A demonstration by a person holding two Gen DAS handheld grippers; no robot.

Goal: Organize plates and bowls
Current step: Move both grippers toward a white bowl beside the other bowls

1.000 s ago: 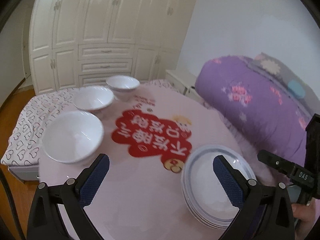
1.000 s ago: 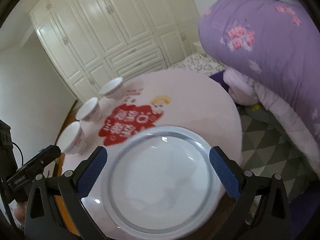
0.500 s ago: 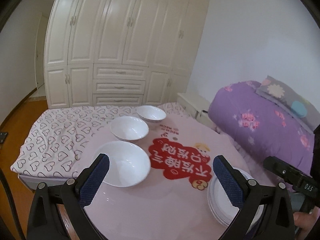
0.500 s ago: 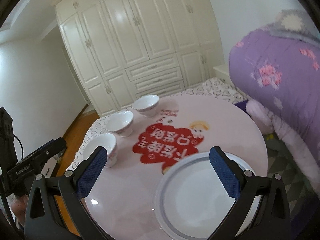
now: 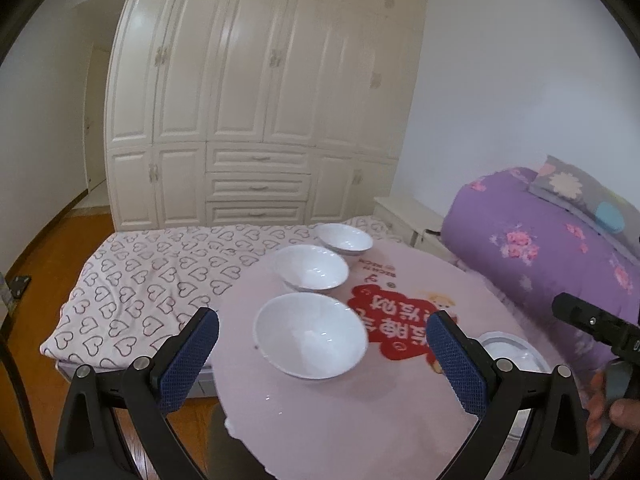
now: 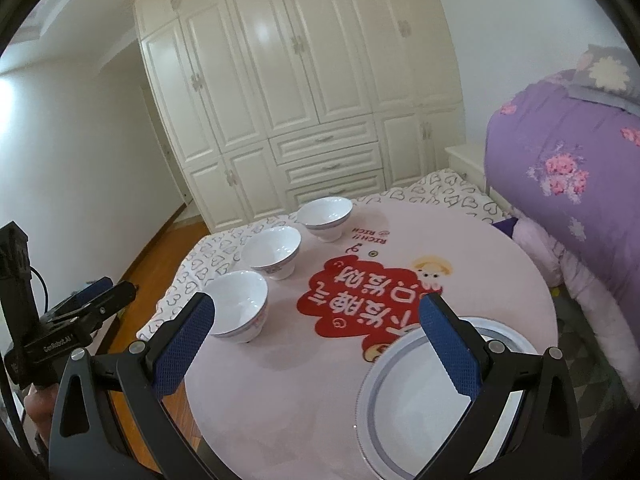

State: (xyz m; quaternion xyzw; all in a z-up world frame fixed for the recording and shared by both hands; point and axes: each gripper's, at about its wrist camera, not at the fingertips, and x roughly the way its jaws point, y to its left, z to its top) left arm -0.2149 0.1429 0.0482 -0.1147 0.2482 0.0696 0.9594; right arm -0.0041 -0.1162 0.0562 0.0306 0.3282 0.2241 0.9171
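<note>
The left hand-held gripper (image 5: 322, 354) hangs above the near edge of the round pink desk (image 5: 400, 412), its blue-padded fingers (image 5: 188, 358) spread wide with nothing between them; the nearest bowl (image 5: 310, 336) sits in the gap at the frame's centre. The right hand-held gripper (image 6: 316, 350) is likewise spread and empty, level over the desk's near side. Three white bowls stand upright in a row running from the centre toward the upper middle, apart from one another: the nearest, the middle bowl (image 5: 310, 268) and the far bowl (image 5: 344, 239). The plates (image 6: 420, 400), white with a grey-blue rim, lie stacked at the lower right, partly behind a finger.
</note>
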